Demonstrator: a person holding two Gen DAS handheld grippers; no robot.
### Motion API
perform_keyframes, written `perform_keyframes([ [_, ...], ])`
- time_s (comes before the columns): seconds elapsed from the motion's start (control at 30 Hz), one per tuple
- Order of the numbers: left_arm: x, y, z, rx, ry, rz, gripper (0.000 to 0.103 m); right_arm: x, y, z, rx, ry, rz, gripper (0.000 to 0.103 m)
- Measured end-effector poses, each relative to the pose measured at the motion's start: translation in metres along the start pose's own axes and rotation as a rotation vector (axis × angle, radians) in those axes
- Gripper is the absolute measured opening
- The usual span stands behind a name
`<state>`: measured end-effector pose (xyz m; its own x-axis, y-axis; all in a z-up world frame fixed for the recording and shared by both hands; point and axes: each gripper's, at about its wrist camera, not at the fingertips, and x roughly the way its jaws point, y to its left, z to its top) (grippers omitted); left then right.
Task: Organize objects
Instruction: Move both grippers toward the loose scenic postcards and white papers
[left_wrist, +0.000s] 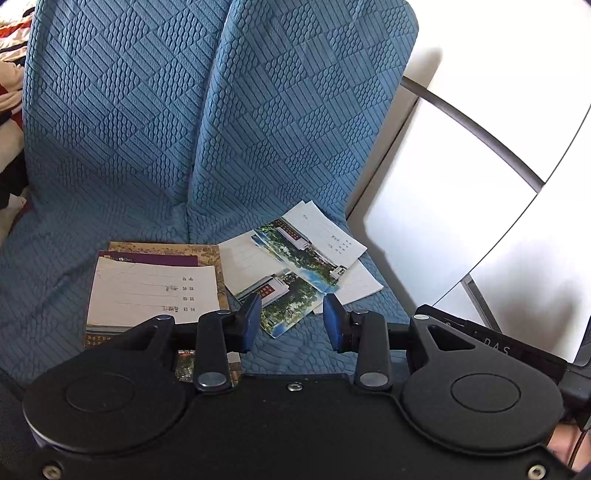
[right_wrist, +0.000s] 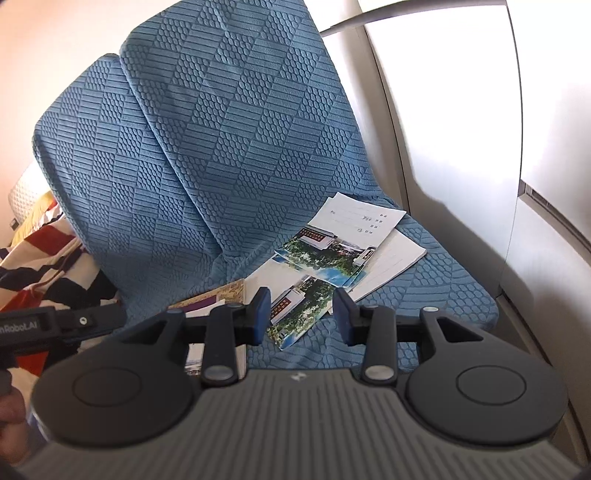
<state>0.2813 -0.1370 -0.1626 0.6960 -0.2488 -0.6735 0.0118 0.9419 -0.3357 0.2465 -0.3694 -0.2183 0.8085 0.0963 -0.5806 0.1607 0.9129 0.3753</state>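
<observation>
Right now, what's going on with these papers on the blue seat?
A person is holding two grippers over a blue-covered seat strewn with thin notebooks. On one side lies a neat stack of notebooks; beside it, a loose, fanned-out pile with photo covers and lined backs showing. The left gripper and the right gripper are both open, fingers apart with nothing between them, both aimed at the nearest photo-cover notebook of the loose pile. Nothing is held yet.

Left claw (left_wrist: 291, 321) and right claw (right_wrist: 301, 317) both parted, empty
</observation>
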Motion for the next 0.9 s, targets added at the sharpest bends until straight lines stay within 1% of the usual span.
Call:
perform_keyframes([
  [0.17, 0.017, 0.004, 0.002, -0.009, 0.016, 0.01, 0.034, 0.023, -0.004, -0.004, 0.035, 0.007, 0.007, 0.041],
  [0.3, 0.031, 0.007, 0.004, -0.008, 0.035, -0.007, 0.036, 0.042, -0.008, -0.006, 0.067, 0.024, 0.0, 0.041],
  [0.57, 0.058, 0.008, 0.007, 0.004, 0.067, 0.013, 0.036, 0.071, -0.022, -0.006, 0.128, 0.038, -0.013, 0.041],
  [0.7, 0.075, 0.007, 0.011, 0.01, 0.08, 0.022, 0.036, 0.082, -0.019, 0.001, 0.093, 0.008, -0.033, 0.041],
  [0.77, 0.084, 0.004, 0.014, 0.018, 0.085, 0.026, 0.038, 0.089, -0.021, 0.003, 0.09, 0.007, -0.04, 0.047],
  [0.8, 0.088, 0.003, 0.015, 0.023, 0.088, 0.029, 0.039, 0.093, -0.022, 0.004, 0.092, 0.015, -0.043, 0.055],
  [0.83, 0.092, 0.002, 0.016, 0.03, 0.09, 0.032, 0.042, 0.097, -0.024, 0.004, 0.09, 0.016, -0.04, 0.058],
  [0.9, 0.101, 0.0, 0.016, 0.037, 0.096, 0.038, 0.044, 0.104, -0.027, 0.005, 0.09, 0.015, -0.031, 0.058],
])
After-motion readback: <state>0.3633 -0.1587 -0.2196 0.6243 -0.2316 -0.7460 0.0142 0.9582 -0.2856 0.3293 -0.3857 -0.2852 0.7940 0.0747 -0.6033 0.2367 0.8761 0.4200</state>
